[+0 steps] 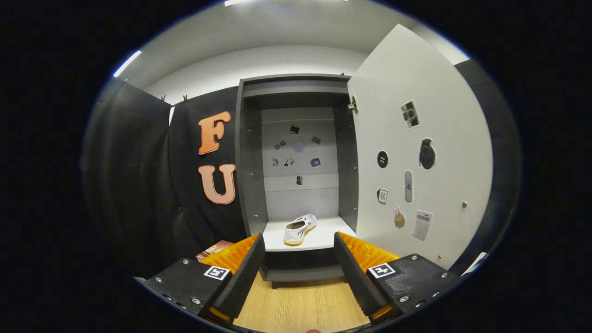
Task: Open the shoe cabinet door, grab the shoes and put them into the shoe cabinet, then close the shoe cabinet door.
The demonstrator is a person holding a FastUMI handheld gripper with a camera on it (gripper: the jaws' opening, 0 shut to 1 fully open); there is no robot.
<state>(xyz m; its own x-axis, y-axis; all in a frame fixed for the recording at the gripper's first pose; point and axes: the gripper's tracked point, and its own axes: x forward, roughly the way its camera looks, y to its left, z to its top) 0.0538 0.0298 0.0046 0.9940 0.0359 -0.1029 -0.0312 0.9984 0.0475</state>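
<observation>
One shoe (299, 229) lies beyond the spread-fingered, empty hand-held gripper (299, 266) — inside cabinet (296, 88).

White shoe (299, 229) inside open cabinet (296, 88)

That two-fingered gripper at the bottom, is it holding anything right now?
No. The gripper is open with nothing between its fingers; the white canvas shoe lies beyond them on the grey shoe cabinet's shelf.

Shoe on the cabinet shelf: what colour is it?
White, with a yellowish sole edge, clearest in the gripper view: shoe, beyond the open tongs.
</observation>
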